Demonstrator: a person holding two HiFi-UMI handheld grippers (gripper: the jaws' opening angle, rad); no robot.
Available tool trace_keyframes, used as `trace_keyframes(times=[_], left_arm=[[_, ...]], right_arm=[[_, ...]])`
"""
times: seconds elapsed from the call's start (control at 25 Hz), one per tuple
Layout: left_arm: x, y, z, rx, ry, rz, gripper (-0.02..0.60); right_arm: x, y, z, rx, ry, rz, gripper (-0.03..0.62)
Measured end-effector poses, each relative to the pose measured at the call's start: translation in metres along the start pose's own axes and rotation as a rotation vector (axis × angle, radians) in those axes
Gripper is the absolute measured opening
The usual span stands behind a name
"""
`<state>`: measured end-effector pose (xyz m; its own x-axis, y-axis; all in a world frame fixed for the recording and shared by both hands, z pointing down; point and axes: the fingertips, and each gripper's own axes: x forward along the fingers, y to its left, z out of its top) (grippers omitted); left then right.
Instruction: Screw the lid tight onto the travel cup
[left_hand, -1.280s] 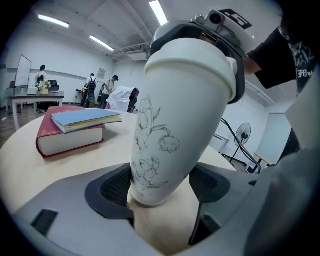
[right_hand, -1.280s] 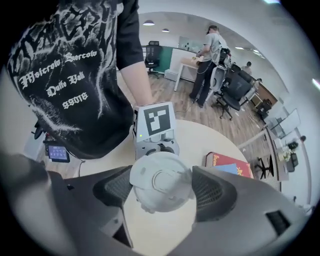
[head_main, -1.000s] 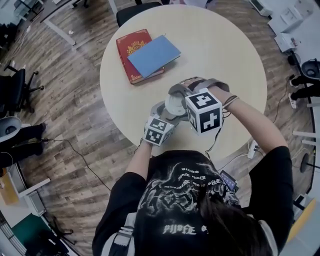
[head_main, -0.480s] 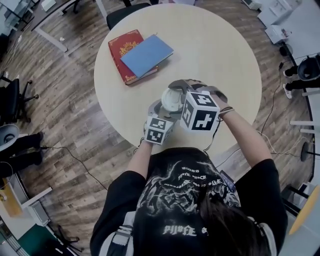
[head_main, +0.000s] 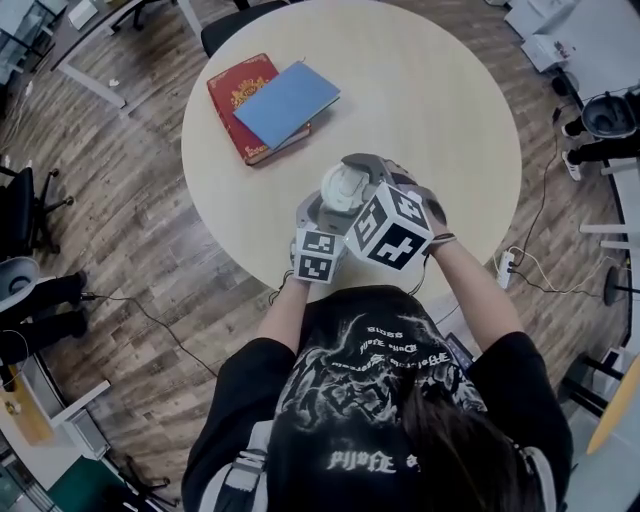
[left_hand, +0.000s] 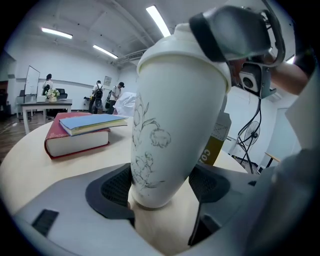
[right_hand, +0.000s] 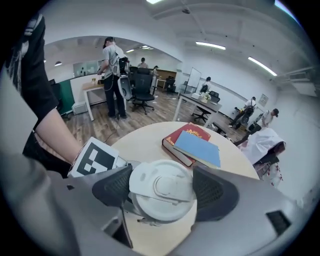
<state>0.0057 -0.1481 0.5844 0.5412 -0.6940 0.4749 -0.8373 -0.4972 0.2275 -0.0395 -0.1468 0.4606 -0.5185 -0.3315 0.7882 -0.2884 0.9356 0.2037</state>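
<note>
A white travel cup (left_hand: 170, 125) with a faint flower drawing stands tilted near the round table's front edge (head_main: 345, 190). My left gripper (left_hand: 162, 187) is shut on the cup's narrow lower end, a dark pad on each side. The white lid (right_hand: 162, 190) sits on top of the cup. My right gripper (right_hand: 161, 189) comes from above and is shut on the lid, its pads against the lid's rim on both sides. In the head view the right gripper's marker cube (head_main: 390, 228) covers part of the cup, and the left cube (head_main: 318, 255) lies just below it.
A red book (head_main: 232, 110) with a blue book (head_main: 288, 100) on top lies at the table's far left. The beige table (head_main: 440, 90) stretches beyond the cup. A chair (head_main: 225, 25) stands at the far side. Cables (head_main: 525, 270) run over the wooden floor on the right.
The right gripper's marker cube has turned and swung left over the cup while staying on the lid. The left gripper has kept the cup in place.
</note>
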Motion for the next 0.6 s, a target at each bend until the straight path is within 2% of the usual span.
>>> trace_keyframes(times=[0.16, 0.24, 0.36, 0.48, 0.6], left_arm=[[0.0, -0.003, 0.0, 0.0, -0.007, -0.001, 0.379], [0.001, -0.003, 0.0, 0.003, -0.004, -0.012, 0.379], [0.002, -0.004, -0.002, 0.015, 0.002, -0.032, 0.379], [0.002, -0.003, -0.002, 0.035, 0.013, -0.066, 0.38], [0.001, -0.004, -0.002, 0.052, 0.025, -0.099, 0.38]], right_arm=[[0.0, -0.002, 0.0, 0.074, -0.007, -0.062, 0.385], [0.0, -0.002, 0.0, 0.067, -0.018, -0.04, 0.388], [-0.008, -0.001, 0.001, 0.029, -0.075, 0.05, 0.391], [-0.022, -0.002, 0.004, -0.117, -0.116, 0.159, 0.402], [-0.027, -0.004, -0.008, -0.361, -0.03, 0.248, 0.401]])
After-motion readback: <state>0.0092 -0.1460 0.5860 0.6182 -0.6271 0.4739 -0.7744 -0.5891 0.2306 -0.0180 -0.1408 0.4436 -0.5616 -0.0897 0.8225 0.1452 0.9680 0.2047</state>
